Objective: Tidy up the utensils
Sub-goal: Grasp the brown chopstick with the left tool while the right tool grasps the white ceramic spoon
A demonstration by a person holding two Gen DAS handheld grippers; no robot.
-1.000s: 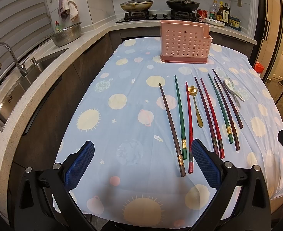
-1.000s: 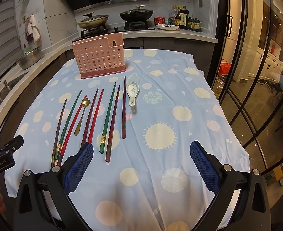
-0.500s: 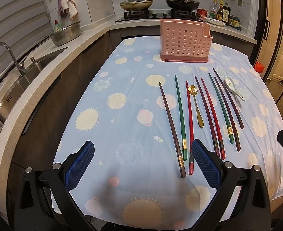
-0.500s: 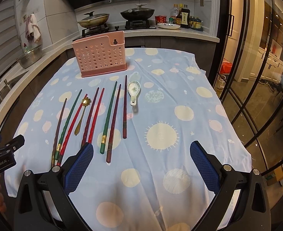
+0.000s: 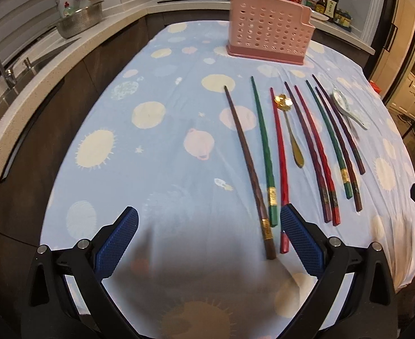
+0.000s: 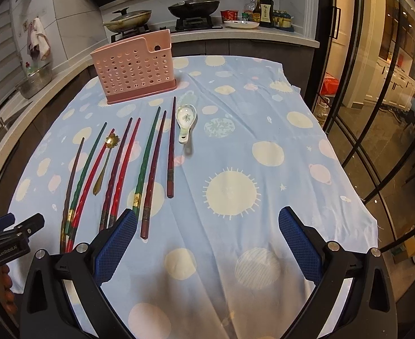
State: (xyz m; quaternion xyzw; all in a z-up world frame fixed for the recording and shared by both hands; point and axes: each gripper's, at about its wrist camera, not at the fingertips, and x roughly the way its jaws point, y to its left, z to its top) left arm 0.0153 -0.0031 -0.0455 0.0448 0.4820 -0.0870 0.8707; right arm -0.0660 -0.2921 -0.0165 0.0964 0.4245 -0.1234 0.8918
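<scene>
Your left gripper (image 5: pixel 207 234) is spread wide and empty; the brown chopstick (image 5: pixel 248 166) butt lies just inside its right pad (image 5: pixel 302 238), so left is the nearer hand. Your right gripper (image 6: pixel 207 240) is spread too, empty, right of the row. Long axes run from you toward the pink holder (image 5: pixel 268 38) (slightly fanned). Holder stands beyond the tips, well apart.

Utensil holder (image 6: pixel 134 69) at desk's (image 6: pixel 264 169) far end. Before it, chopsticks (image 6: pixel 148 158) in row; metal spoon (image 6: pixel 105 161) among them, ceramic spoon (image 6: pixel 186 121) at right end.
</scene>
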